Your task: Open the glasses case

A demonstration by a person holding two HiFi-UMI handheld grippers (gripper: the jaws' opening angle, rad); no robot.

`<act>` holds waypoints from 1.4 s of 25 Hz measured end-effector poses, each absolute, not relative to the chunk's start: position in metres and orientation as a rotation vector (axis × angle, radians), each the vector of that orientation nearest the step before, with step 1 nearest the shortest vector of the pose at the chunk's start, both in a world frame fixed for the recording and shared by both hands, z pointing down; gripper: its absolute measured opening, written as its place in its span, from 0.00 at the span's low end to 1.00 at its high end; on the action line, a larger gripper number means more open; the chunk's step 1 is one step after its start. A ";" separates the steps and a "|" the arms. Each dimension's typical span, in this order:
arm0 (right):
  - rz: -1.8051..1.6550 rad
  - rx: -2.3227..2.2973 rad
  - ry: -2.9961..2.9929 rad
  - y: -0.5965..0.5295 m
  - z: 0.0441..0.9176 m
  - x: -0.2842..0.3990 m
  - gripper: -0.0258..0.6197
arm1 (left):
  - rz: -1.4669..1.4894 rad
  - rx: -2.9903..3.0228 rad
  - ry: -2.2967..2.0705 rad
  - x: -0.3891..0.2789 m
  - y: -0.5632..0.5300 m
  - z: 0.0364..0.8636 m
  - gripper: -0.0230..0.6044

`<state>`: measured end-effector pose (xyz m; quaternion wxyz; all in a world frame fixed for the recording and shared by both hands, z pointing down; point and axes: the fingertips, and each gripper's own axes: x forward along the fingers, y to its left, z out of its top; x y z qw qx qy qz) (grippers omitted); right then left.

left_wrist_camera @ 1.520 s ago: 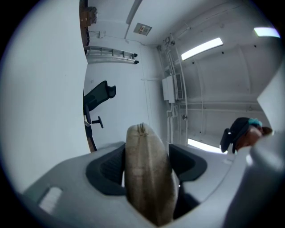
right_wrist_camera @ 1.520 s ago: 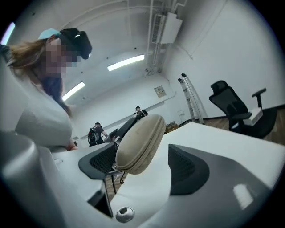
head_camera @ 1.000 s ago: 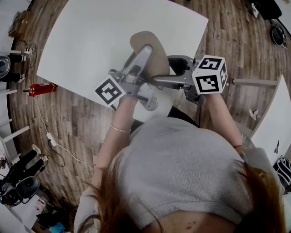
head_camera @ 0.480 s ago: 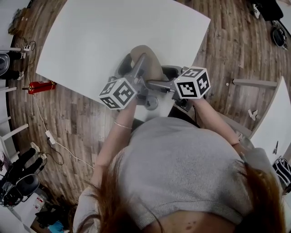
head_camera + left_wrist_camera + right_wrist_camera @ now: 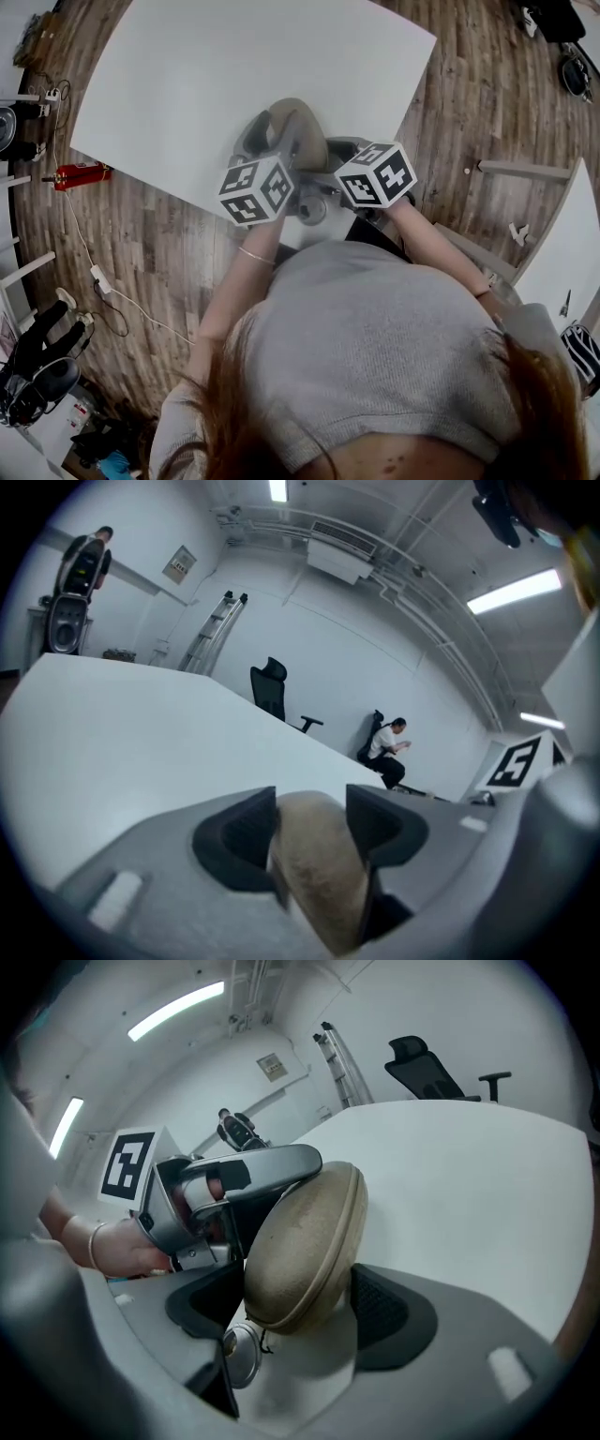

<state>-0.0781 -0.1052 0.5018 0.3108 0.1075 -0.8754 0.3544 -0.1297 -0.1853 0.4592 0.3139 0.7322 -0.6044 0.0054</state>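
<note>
A beige zip-up glasses case point(image 5: 298, 127) is held just above the white table point(image 5: 187, 75), near its front edge. My left gripper point(image 5: 270, 131) grips it from the left. In the left gripper view its jaws are closing, and the case point(image 5: 319, 874) fills the gap between both dark pads point(image 5: 239, 836). My right gripper point(image 5: 323, 171) comes in from the right. In the right gripper view the case point(image 5: 305, 1241) stands on edge between its pads point(image 5: 384, 1312), with the metal zip pull point(image 5: 246, 1354) hanging below. The left gripper point(image 5: 234, 1185) clamps the case's far end there.
Wooden floor surrounds the table, with a red object point(image 5: 80, 175) and cables at the left and another white table point(image 5: 562, 253) at the right. Beyond the table's far edge are an office chair point(image 5: 272, 686), a ladder point(image 5: 211, 635) and a seated person point(image 5: 384, 747).
Both grippers have come down toward the table with the case between them. The left gripper has rolled, and the two marker cubes now sit closer together.
</note>
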 end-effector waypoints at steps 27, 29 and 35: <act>0.120 0.624 -2.905 -0.151 0.329 -0.073 0.05 | -0.165 2.095 -1.855 -0.119 -0.149 0.347 0.04; 0.099 0.603 -2.936 -0.145 0.324 -0.072 0.05 | -0.166 2.138 -1.874 -0.111 -0.145 0.337 0.04; 0.062 0.527 -3.008 -0.128 0.308 -0.075 0.05 | -0.178 2.261 -1.851 -0.095 -0.134 0.316 0.04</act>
